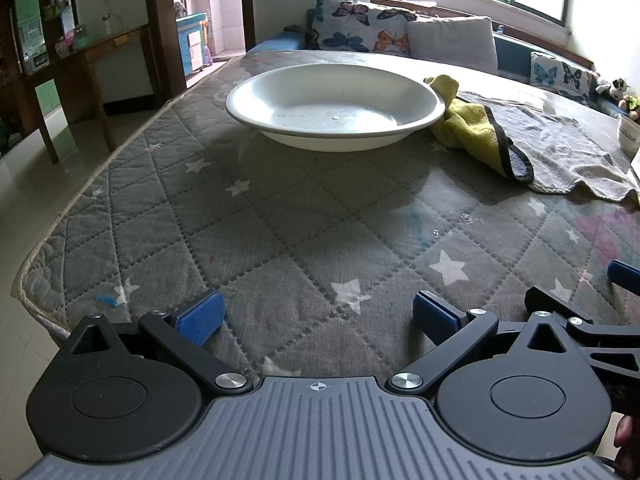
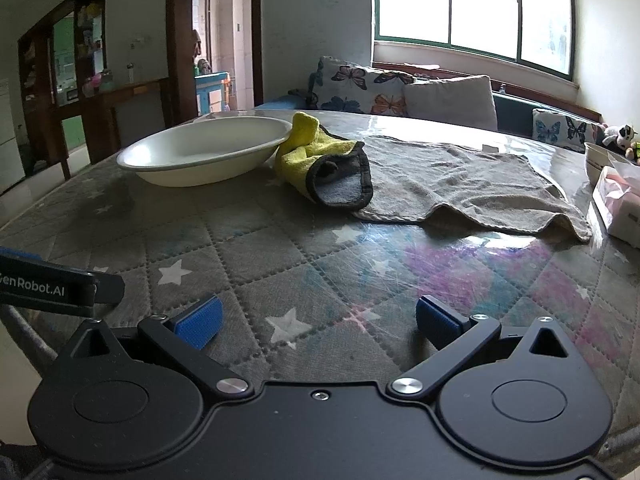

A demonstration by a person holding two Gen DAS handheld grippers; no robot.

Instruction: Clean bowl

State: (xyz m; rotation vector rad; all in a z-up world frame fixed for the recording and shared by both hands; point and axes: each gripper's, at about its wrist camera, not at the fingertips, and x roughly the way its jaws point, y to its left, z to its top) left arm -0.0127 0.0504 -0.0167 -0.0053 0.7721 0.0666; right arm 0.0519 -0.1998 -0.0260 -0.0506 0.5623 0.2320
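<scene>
A wide, shallow white bowl (image 1: 336,106) (image 2: 208,152) stands on the quilted grey star-patterned table cover (image 1: 280,216) (image 2: 280,248). A crumpled yellow cloth with a grey, black-edged underside (image 1: 476,128) (image 2: 320,156) lies against the bowl's right rim. My left gripper (image 1: 318,316) hovers low near the table's front edge, well short of the bowl, open with nothing between its blue pads. My right gripper (image 2: 318,318) is alongside it to the right, also open and empty, facing the cloth from a distance. The right gripper's fingers (image 1: 624,276) show at the right edge of the left wrist view.
A grey towel (image 1: 560,148) (image 2: 460,176) is spread flat right of the yellow cloth. A white container (image 2: 596,160) and a pink-and-white pack (image 2: 620,204) sit at the table's right edge. Cushions (image 2: 400,92) line a bench behind the table. The table's left edge (image 1: 60,216) drops to floor.
</scene>
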